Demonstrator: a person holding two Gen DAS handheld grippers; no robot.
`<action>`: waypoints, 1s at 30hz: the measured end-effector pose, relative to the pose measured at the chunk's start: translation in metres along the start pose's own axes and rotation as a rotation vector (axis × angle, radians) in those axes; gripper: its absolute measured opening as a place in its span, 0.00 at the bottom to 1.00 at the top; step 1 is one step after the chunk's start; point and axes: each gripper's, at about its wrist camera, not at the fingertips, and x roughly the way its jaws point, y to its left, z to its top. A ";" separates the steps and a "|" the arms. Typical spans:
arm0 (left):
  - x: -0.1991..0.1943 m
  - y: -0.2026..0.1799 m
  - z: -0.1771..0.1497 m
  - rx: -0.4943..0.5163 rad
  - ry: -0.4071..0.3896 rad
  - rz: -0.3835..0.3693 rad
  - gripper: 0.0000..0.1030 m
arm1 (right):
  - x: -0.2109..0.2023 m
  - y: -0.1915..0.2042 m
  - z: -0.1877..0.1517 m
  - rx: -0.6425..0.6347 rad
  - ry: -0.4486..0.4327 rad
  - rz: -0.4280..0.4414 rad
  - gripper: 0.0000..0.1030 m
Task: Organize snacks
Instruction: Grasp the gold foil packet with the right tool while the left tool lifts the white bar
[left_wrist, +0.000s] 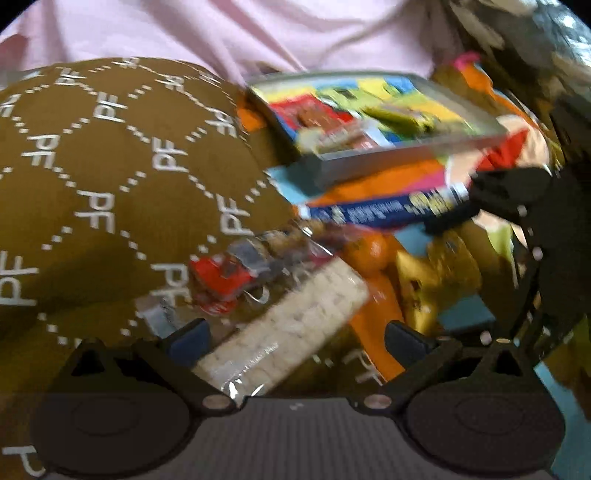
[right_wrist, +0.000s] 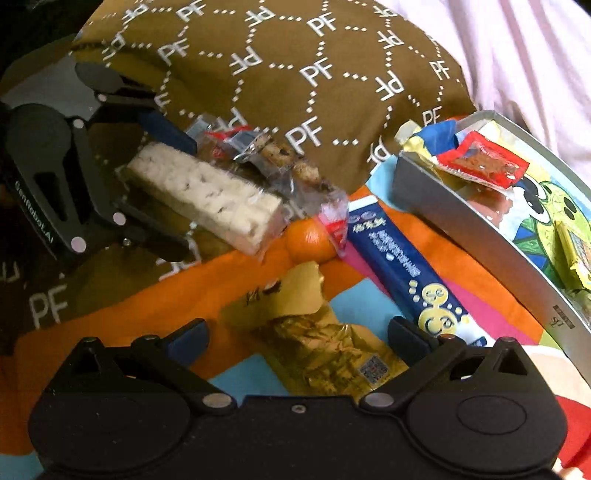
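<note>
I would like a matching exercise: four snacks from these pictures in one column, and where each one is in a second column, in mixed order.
1. white wafer bar
2. orange
3. red sachet
4. gold packet

a. inside the grey tray
b. between the right gripper fingers
c. by the blue carton
d. at the left gripper

Pairs: 1-d, 2-c, 3-a, 4-b

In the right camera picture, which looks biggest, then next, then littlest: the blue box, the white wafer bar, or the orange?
1. Blue box, longest.
2. White wafer bar; the left gripper hides one end, so this order is unsure.
3. Orange, clearly smallest, partly hidden behind a wrapper.
</note>
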 end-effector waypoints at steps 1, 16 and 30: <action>0.001 -0.001 0.000 0.007 0.018 -0.008 1.00 | -0.002 0.001 -0.002 0.005 0.008 0.008 0.99; 0.000 -0.019 -0.006 -0.141 0.214 -0.099 0.97 | -0.039 0.036 -0.054 0.363 -0.017 0.135 0.99; 0.009 -0.008 -0.002 -0.224 0.104 -0.029 0.98 | -0.019 0.047 -0.052 0.467 -0.081 -0.152 0.94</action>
